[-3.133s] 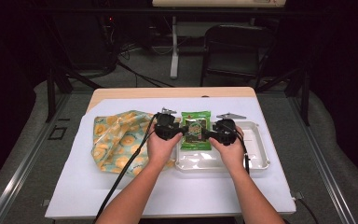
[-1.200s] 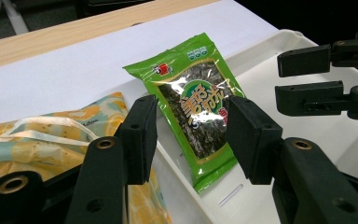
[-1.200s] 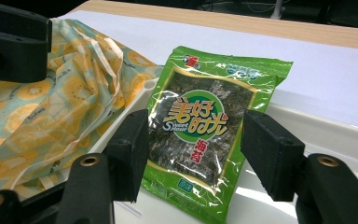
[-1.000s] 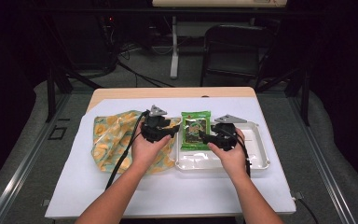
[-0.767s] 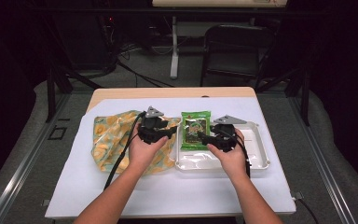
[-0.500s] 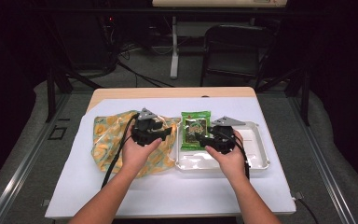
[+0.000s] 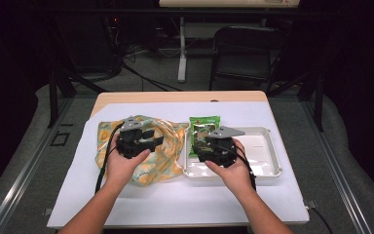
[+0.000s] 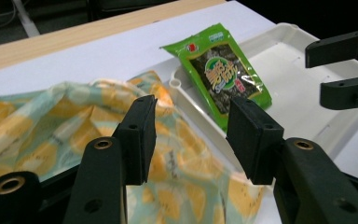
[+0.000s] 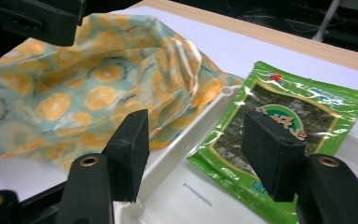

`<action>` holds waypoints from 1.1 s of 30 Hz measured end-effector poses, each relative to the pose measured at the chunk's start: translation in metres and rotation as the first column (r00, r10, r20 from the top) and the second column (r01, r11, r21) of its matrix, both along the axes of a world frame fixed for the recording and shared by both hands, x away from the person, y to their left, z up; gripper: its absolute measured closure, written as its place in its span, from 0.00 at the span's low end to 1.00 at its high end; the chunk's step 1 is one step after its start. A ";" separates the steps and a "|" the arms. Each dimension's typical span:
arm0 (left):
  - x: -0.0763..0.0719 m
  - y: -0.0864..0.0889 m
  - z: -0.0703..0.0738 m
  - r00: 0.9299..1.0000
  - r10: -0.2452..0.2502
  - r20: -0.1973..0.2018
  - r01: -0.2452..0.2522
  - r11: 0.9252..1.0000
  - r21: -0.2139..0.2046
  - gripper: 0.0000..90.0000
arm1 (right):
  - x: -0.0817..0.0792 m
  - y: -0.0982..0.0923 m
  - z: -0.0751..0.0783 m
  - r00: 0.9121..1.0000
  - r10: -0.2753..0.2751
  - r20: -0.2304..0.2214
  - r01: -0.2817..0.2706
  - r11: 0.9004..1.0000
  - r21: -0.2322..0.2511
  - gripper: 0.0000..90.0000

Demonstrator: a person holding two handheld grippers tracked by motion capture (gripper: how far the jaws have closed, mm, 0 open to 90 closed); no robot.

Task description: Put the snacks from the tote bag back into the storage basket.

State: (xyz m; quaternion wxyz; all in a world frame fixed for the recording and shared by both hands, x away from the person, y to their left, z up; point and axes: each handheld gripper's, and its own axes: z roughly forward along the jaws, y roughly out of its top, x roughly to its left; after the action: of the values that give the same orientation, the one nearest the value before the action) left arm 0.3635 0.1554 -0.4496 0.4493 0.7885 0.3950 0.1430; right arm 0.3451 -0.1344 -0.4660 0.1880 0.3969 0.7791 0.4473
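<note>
A green seaweed packet (image 7: 203, 130) lies tilted over the left rim of the white tray (image 7: 263, 161). A cloth with an orange-slice print (image 7: 160, 158) lies crumpled to the left of the tray. My left gripper (image 7: 157, 139) hovers over the cloth, jaws open and pointing toward the packet (image 8: 223, 74), with nothing between them (image 8: 191, 126). My right gripper (image 7: 202, 144) stands over the tray's left part, just short of the packet (image 9: 303, 112). Its jaws are open and hold nothing (image 9: 193, 140); the tray rim (image 9: 191, 140) runs beneath them.
A white sheet (image 7: 175, 195) covers the wooden table (image 7: 175, 96). The right half of the tray (image 8: 298, 84) is bare. The cloth (image 9: 74, 93) reaches up to the tray's left rim. Black cables trail from both grippers toward the near edge.
My left gripper has drawn away to the left from the packet and now stands over the cloth. My right gripper has backed off slightly toward the near side. The packet stays on the tray rim.
</note>
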 end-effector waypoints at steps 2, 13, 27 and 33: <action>-0.004 0.008 -0.002 1.000 0.007 0.003 -0.008 1.000 0.018 0.58 | -0.006 0.001 -0.001 1.000 0.018 0.002 -0.018 1.000 0.002 0.46; -0.029 0.055 -0.021 0.997 0.071 0.022 -0.072 0.995 0.062 0.54 | -0.038 0.004 -0.019 0.993 0.118 0.008 -0.118 0.993 0.008 0.46; -0.057 0.082 -0.046 0.995 0.102 0.007 -0.103 0.993 0.051 0.52 | -0.067 0.007 -0.043 0.977 0.210 0.048 -0.210 0.978 -0.004 0.47; -0.063 0.079 -0.057 0.995 0.096 0.007 -0.096 0.992 0.082 0.52 | -0.077 0.013 -0.054 0.968 0.244 0.053 -0.244 0.970 -0.005 0.49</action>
State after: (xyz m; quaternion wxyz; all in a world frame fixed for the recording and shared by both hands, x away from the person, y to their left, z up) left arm 0.3007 0.2342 -0.5063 0.4096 0.7862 0.4256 0.1816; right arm 0.2678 -0.1212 -0.5202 0.1517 0.2862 0.8164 0.4781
